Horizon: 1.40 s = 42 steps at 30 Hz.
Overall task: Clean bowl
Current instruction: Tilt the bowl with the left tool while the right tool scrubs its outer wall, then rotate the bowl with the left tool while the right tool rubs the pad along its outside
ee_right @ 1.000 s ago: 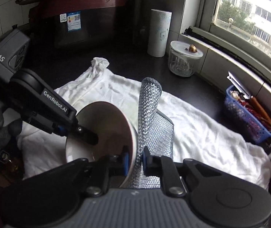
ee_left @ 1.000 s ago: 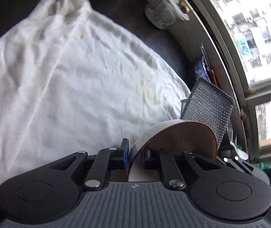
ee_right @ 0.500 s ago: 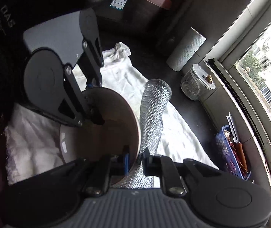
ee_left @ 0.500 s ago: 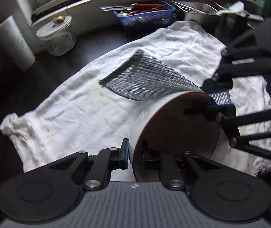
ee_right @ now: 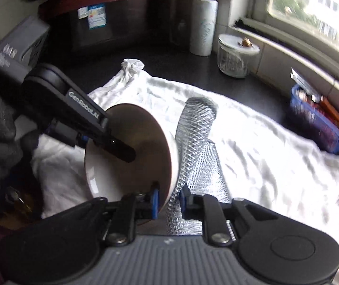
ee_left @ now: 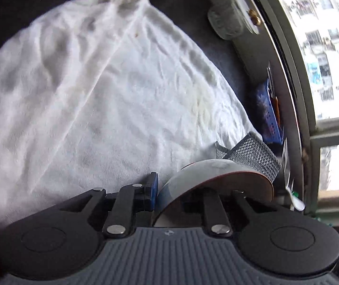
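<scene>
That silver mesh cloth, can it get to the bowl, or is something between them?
Nothing visible blocks it. The mesh cloth, pinched in the right gripper, lies against the outer wall of the bowl, which the left gripper holds tilted by its rim above the white towel.

Dark countertop (ee_right: 219, 80) under a rumpled white cloth (ee_right: 264, 152), with glass jar (ee_right: 234, 58), paper roll (ee_right: 202, 26), blue basket (ee_right: 321, 123).

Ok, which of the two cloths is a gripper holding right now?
The silver mesh cloth, pinched by the right gripper against the bowl, on its outer wall. The white cloth just lies spread on the counter.
</scene>
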### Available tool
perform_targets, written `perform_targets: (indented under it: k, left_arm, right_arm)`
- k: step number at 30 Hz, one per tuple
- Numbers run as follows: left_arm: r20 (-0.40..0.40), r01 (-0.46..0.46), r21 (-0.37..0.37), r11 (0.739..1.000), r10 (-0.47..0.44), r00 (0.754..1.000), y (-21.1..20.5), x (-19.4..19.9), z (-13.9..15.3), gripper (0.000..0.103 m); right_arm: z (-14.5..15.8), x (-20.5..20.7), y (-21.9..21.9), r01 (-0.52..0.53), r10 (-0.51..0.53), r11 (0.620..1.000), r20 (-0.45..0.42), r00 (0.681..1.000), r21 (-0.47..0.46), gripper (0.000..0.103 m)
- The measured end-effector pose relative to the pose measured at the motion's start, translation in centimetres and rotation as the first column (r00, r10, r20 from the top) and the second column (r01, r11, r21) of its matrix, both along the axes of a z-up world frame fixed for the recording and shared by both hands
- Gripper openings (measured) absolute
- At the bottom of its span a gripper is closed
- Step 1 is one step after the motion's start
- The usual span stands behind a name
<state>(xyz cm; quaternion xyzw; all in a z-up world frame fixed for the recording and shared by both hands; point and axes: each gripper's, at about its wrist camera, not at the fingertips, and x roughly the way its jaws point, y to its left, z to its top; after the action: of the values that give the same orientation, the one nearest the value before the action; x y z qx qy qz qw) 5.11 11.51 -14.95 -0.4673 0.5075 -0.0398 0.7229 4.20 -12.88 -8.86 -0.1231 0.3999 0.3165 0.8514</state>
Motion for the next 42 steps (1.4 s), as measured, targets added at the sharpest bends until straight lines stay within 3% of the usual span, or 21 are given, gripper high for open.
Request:
perform_targets:
  k: [3, 5, 8, 10, 12, 13, 15, 17, 18, 19, 20, 22, 25, 27, 29, 30, 33, 35, 38, 40, 42]
  left_arm:
    - [-0.017, -0.012, -0.055, 0.998, 0.011, 1.0, -0.3, 0.8, -0.5, 0.017]
    - [-0.003, 0.019, -0.042, 0.999, -0.019, 1.0, -1.0, 1.5, -0.3, 0.017]
    - [0.074, 0.172, 0.125, 0.977, -0.182, 0.981, -3.1, 3.0, 1.3, 0.017]
    - [0.104, 0.272, 0.285, 0.919, -0.312, 0.945, -4.6, 3.5, 2.8, 0.017]
    - [0.093, 0.372, 0.492, 0.787, -0.472, 0.877, -6.4, 3.7, 4.6, 0.02]
    - [0.08, 0.408, 0.563, 0.718, -0.539, 0.839, -7.1, 3.6, 5.2, 0.02]
    - [0.035, 0.459, 0.705, 0.54, -0.673, 0.739, -8.9, 3.3, 6.5, 0.02]
    - [-0.007, 0.467, 0.789, 0.399, -0.754, 0.657, -10.1, 2.8, 7.2, 0.019]
    - [-0.028, 0.46, 0.822, 0.335, -0.783, 0.621, -10.7, 2.5, 7.5, 0.018]
    - [-0.037, 0.454, 0.834, 0.312, -0.79, 0.612, -10.9, 2.4, 7.7, 0.014]
    - [-0.027, 0.458, 0.819, 0.346, -0.774, 0.633, -10.6, 2.4, 7.7, 0.011]
    - [0.027, 0.45, 0.739, 0.501, -0.69, 0.724, -8.9, 2.8, 7.5, 0.01]
    - [0.074, 0.384, 0.608, 0.695, -0.531, 0.844, -6.3, 2.7, 6.6, 0.011]
    - [0.097, 0.335, 0.551, 0.765, -0.457, 0.884, -5.0, 2.2, 5.9, 0.012]
    - [0.101, 0.286, 0.475, 0.832, -0.374, 0.922, -3.9, 2.0, 5.2, 0.013]
    - [0.103, 0.243, 0.41, 0.879, -0.309, 0.945, -3.0, 1.8, 4.6, 0.013]
    - [0.087, 0.135, 0.242, 0.961, -0.16, 0.983, -1.1, 1.2, 2.7, 0.015]
    - [0.042, 0.053, 0.105, 0.993, -0.058, 0.997, 0.1, 0.8, 1.2, 0.015]
    - [-0.027, -0.048, -0.047, 0.998, 0.046, 0.999, 1.0, 0.5, -0.3, 0.016]
    - [-0.041, -0.054, -0.07, 0.996, 0.051, 0.998, 0.8, 0.7, -0.5, 0.016]
    - [-0.018, -0.013, -0.037, 0.999, 0.013, 1.0, 0.1, 1.1, -0.1, 0.015]
  right_arm:
    - [0.4, 0.1, 0.3, 0.012, -0.012, 1.0, 0.031, 0.999, -0.014, 0.019]
    - [0.7, 0.5, 0.4, 0.013, -0.01, 0.999, 0.07, 0.997, -0.039, 0.017]
    - [0.8, 1.1, 0.8, -0.01, 0.031, 0.992, 0.16, 0.987, -0.129, 0.014]
    - [0.6, 1.3, 0.9, -0.025, 0.061, 0.984, 0.202, 0.977, -0.174, 0.013]
    - [0.4, 1.2, 1.1, -0.054, 0.108, 0.974, 0.239, 0.965, -0.221, 0.012]
    - [0.4, 1.0, 1.3, -0.07, 0.137, 0.966, 0.261, 0.956, -0.25, 0.011]
    - [0.3, 0.0, 2.0, -0.11, 0.214, 0.941, 0.311, 0.926, -0.32, 0.01]
    - [0.2, -0.9, 2.7, -0.133, 0.276, 0.915, 0.35, 0.895, -0.382, 0.01]
    - [0.0, -1.5, 3.0, -0.138, 0.302, 0.901, 0.368, 0.879, -0.411, 0.01]
    - [0.0, -1.8, 3.2, -0.14, 0.317, 0.893, 0.378, 0.87, -0.428, 0.01]
    - [0.0, -2.0, 3.3, -0.141, 0.326, 0.887, 0.382, 0.865, -0.439, 0.011]
    - [0.0, -2.3, 3.4, -0.144, 0.336, 0.883, 0.387, 0.859, -0.447, 0.012]
    - [0.3, -2.6, 3.0, -0.139, 0.296, 0.906, 0.366, 0.882, -0.399, 0.014]
    - [0.6, -2.2, 2.6, -0.121, 0.234, 0.935, 0.323, 0.917, -0.333, 0.014]
    - [0.5, -2.0, 2.4, -0.111, 0.207, 0.946, 0.303, 0.93, -0.304, 0.015]
    - [0.5, -1.6, 2.3, -0.091, 0.167, 0.959, 0.274, 0.947, -0.269, 0.015]
    - [0.6, -0.6, 1.6, -0.033, 0.061, 0.988, 0.179, 0.982, -0.15, 0.015]
    - [0.5, -0.2, 1.2, 0.006, 0.004, 0.997, 0.124, 0.992, -0.081, 0.016]
    - [0.5, 0.0, 1.0, 0.044, -0.041, 0.999, 0.089, 0.995, -0.029, 0.017]
    - [0.8, 0.5, 0.8, 0.066, -0.066, 0.998, 0.07, 0.995, 0.0, 0.017]
    - [1.2, 0.6, 0.8, 0.071, -0.07, 0.997, 0.086, 0.994, -0.008, 0.016]
